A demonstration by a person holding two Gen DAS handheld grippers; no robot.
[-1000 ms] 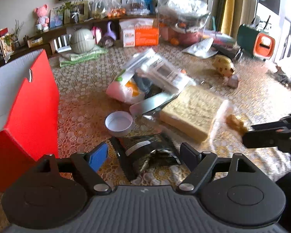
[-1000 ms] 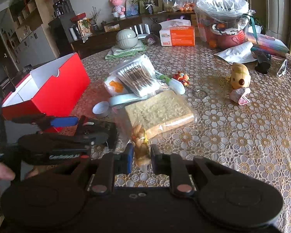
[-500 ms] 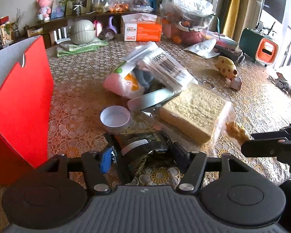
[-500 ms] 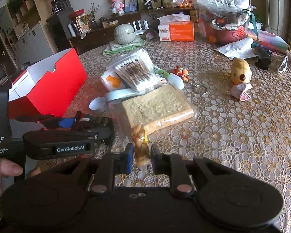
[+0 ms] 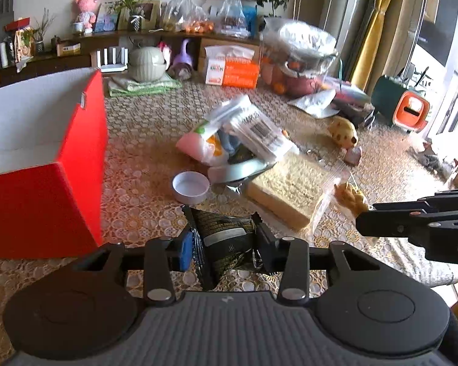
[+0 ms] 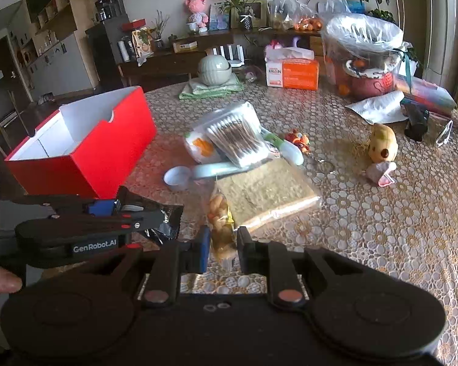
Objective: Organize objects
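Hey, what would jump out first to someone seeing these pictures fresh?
The open red box at the table's left edge, bright against the lace cloth. Next, the two tools: the left tool clamps a dark foil packet, the right tool pinches a small snack bag beside wrapped bread.

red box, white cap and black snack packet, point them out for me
red box (image 5: 76,164), left wrist view, its red side wall
white cap (image 5: 190,186), left wrist view, its inner floor
black snack packet (image 5: 226,238), left wrist view, its crinkled front

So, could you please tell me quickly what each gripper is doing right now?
Left gripper: closed on the dark snack packet.
Right gripper: closed on the yellow snack bag.
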